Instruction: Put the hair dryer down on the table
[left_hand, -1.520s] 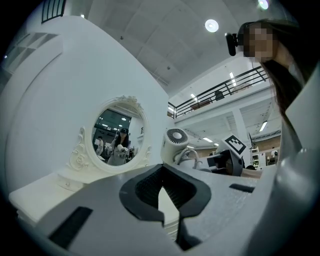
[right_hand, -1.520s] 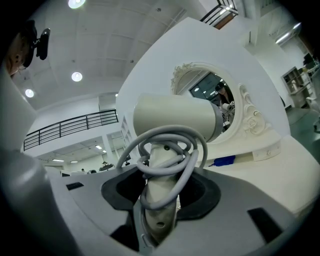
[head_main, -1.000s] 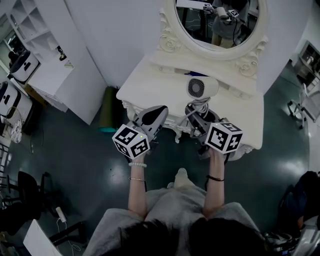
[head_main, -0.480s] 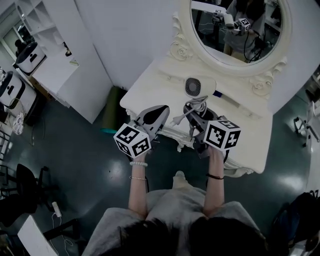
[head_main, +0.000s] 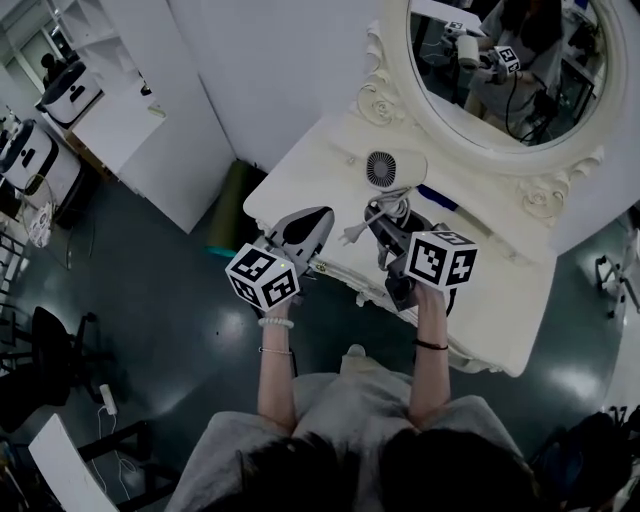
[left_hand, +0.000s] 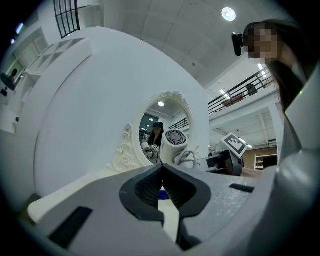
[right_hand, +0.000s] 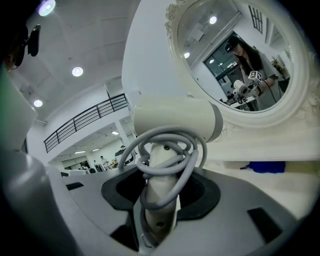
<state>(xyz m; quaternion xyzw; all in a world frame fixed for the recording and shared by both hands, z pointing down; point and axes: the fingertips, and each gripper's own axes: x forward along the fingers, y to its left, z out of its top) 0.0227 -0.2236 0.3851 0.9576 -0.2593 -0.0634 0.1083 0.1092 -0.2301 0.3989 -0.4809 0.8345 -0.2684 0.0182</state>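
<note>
Further in over the table (head_main: 500, 292) than a second ago, both grippers now reach past its near edge. Left gripper (left_hand: 161, 171) has its jaws pinched together, nothing between. Right gripper (right_hand: 159, 202) clenches the hair dryer (right_hand: 175, 119) by its handle, the cord (right_hand: 187, 165) looped just past the jaws and the barrel beyond them above the tabletop. The mirror (right_hand: 280, 107) stands farthest ahead.

I'm seeing ceiling lamps (left_hand: 228, 14) glaring overhead, the dark floor (head_main: 150, 300) catching soft reflections, and both gripper views bending at their blackened edges.
</note>
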